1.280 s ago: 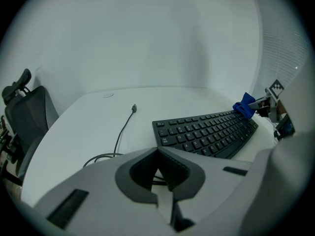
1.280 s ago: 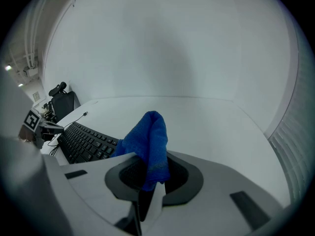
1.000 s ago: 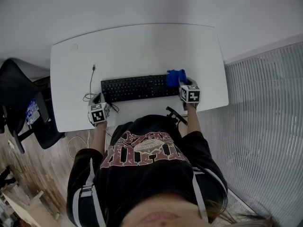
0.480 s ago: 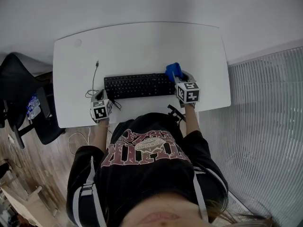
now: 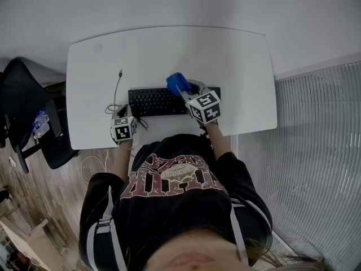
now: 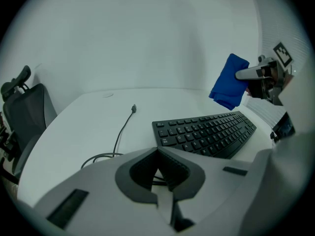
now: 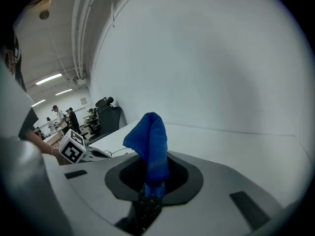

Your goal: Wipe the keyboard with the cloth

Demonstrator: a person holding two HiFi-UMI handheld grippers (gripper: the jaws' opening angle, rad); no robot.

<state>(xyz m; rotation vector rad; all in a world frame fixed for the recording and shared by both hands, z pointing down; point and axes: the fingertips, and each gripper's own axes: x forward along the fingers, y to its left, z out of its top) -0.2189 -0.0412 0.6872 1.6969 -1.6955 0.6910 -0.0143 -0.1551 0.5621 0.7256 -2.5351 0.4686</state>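
Note:
A black keyboard (image 5: pixel 161 101) lies on the white desk (image 5: pixel 225 49), near its front edge. My right gripper (image 5: pixel 185 90) is shut on a blue cloth (image 5: pixel 176 82), held over the keyboard's middle. The gripper and its marker cube hide the keyboard's right part. In the left gripper view the cloth (image 6: pixel 229 81) hangs clear above the keyboard (image 6: pixel 206 134), pinched by the right gripper (image 6: pixel 256 75). In the right gripper view the cloth (image 7: pixel 150 146) stands up out of the shut right gripper (image 7: pixel 150 193). My left gripper (image 5: pixel 120 113) is shut and empty, left of the keyboard at the desk's front edge.
The keyboard's black cable (image 5: pixel 117 89) runs up the desk and loops near the left gripper; its plug end (image 6: pixel 133 108) lies loose. A black office chair (image 5: pixel 22 112) stands left of the desk. A ribbed floor panel (image 5: pixel 316 151) lies to the right.
My right gripper has carried the blue cloth leftward from the keyboard's right end to over its middle. The left gripper has stayed about where it was.

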